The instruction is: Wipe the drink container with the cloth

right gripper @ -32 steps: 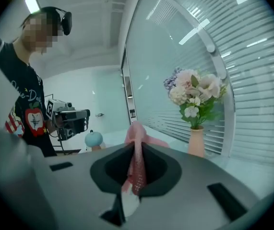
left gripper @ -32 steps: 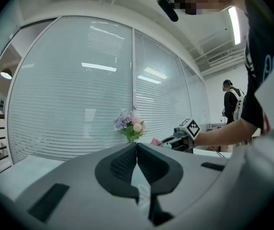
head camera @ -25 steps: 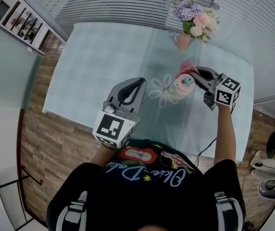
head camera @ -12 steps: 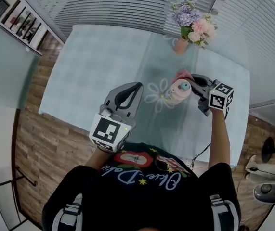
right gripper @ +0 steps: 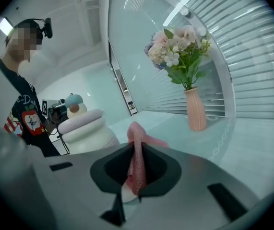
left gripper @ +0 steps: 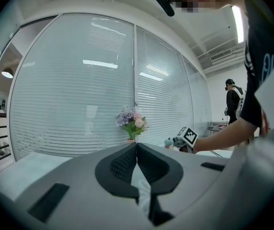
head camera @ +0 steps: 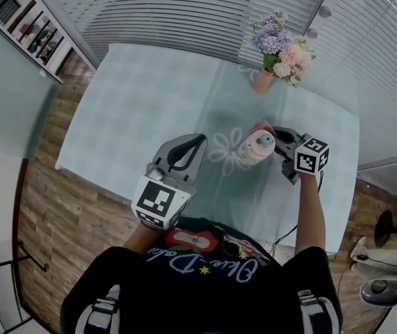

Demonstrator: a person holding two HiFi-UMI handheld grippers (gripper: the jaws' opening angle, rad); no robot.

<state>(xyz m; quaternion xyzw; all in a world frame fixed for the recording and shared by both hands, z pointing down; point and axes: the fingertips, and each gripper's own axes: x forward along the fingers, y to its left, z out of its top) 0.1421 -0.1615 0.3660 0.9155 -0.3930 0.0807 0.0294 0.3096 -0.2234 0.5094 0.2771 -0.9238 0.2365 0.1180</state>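
Pink cloth (right gripper: 136, 169): soft fabric, fine dotted weave. Drink container (right gripper: 86, 132): smooth plastic, slight sheen. Left gripper (left gripper: 136, 145) and right gripper (right gripper: 136, 145): matt grey plastic, black ribbed pads. Table (head camera: 149, 96): glossy, reflective top. Floor (head camera: 59, 207): wood-grain planks. Vase (right gripper: 195, 109): smooth, matt.

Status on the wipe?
Left hand-held gripper shut, empty. Right hand-held gripper shut on pink cloth, beside upright drink container. Flower vase beyond, not blocking.

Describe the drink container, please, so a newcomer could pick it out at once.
On the pale table, look toward the person from the flower vase. The drink container stands beside the right gripper: a squat pinkish-white bottle, alone in having a small blue-capped figure on top.
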